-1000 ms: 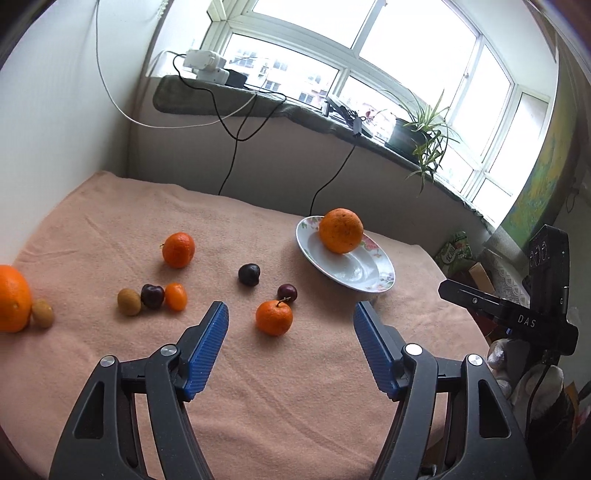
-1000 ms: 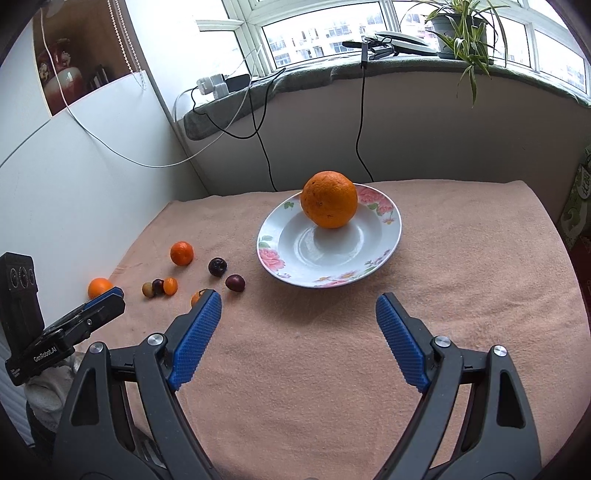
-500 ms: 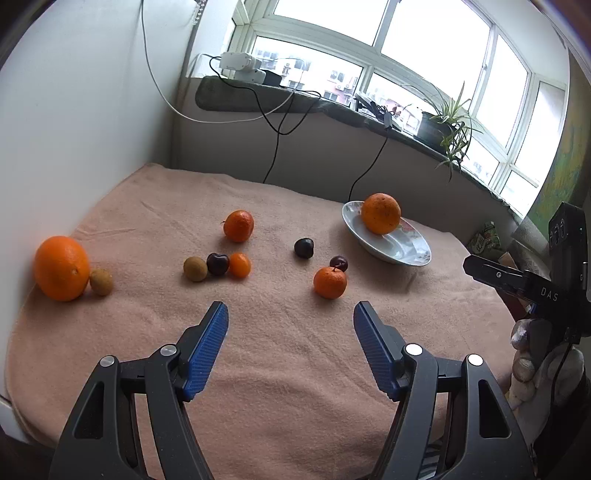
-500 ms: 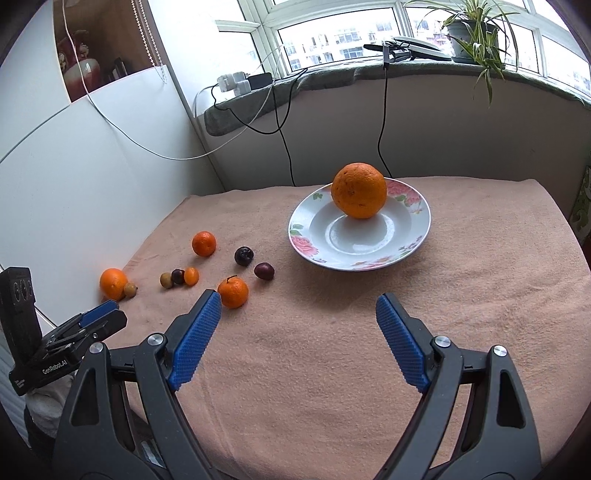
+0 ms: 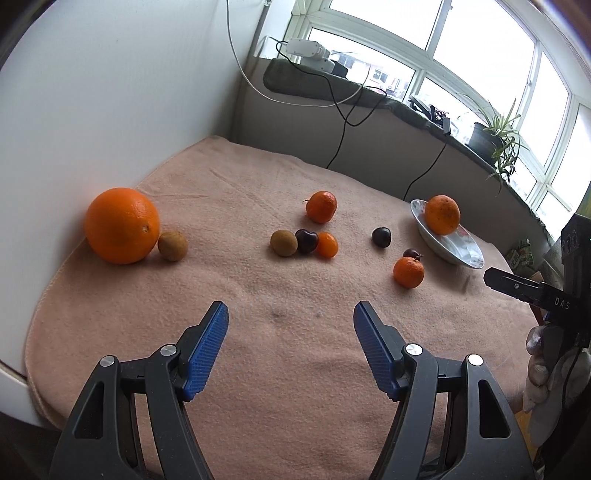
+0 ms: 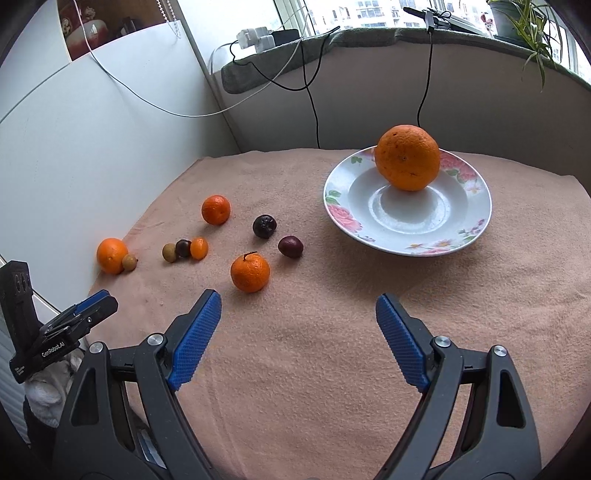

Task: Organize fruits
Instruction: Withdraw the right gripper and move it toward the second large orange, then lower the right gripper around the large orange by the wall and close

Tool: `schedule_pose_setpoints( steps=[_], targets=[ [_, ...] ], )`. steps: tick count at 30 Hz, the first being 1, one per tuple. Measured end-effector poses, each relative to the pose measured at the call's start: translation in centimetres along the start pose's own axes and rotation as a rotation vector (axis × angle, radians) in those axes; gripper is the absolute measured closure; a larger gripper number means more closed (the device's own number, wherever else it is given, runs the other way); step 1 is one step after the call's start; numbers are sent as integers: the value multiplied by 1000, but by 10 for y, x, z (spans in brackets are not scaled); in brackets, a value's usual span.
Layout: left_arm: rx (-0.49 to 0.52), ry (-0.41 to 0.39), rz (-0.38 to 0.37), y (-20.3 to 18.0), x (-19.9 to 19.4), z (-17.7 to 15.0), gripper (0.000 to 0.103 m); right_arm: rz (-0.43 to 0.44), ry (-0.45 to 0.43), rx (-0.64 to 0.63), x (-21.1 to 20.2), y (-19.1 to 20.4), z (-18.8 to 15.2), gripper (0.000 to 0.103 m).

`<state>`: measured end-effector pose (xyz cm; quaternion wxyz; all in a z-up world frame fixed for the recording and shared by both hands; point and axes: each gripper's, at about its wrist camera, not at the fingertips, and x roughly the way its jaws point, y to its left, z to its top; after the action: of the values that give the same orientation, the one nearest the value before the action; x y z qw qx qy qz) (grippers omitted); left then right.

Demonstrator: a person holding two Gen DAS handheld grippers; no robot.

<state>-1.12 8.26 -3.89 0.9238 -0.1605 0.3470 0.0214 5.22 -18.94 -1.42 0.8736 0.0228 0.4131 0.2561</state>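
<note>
Both grippers hang over the near part of the bench (image 6: 480,295), which is covered in a peach cloth. Left gripper (image 5: 291,315): jaws apart, roughly mid-width, nothing between the blue pads, only bare cloth under them. Right gripper (image 6: 298,306): jaws wider, also empty, pointed at the gap between the loose fruit and the plate (image 6: 369,221). Nearest fruit to the right gripper is a mandarin with a stem (image 6: 250,272), just beyond its left pad. Behind that, two dark plums: one (image 6: 290,246) near the plate rim, one (image 6: 264,226) a bit further left, apart from each other. Left of those, a tight row of three touching items: a brown round fruit (image 6: 169,253) (longan maybe, too small to tell), a dark cherry-like fruit (image 6: 183,248) and a small orange kumquat (image 6: 199,247). Further back, a second mandarin (image 6: 216,210) sits alone. At the far left bench edge against the white wall, a large orange (image 5: 122,225) has another brown round fruit (image 5: 173,246) touching its side. The white flowered plate sits right of the loose fruit, flat on the cloth, holding one big orange (image 6: 407,157) toward its back rim. Beyond the bench: windowsill with power strip (image 6: 258,37), cables hanging down, and a potted plant (image 6: 532,22). In the left wrist view a gloved hand (image 5: 543,373) holding the right gripper shows at the right edge.
</note>
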Motion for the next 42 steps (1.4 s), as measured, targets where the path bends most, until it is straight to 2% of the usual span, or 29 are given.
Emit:
schedule_pose_setpoints(
  steps=[5,14,20,33,42],
  targets=[
    [-13,-4,35,12,-4,-2,33,10,7,-40,11,13,6,15],
    [-41,-29,45,25,-2,7,33,37,18,-35,24,20,9,15],
    [-92,-50,92,44,-7,5,33,70,33,-99,35,41,21,15],
    [-168,-110,174,74,-13,7,33,255,123,-251,82,122,57,15],
    [-209,-117,177,84,-5,8,33,411,232,-333,127,189,75,15]
  ],
)
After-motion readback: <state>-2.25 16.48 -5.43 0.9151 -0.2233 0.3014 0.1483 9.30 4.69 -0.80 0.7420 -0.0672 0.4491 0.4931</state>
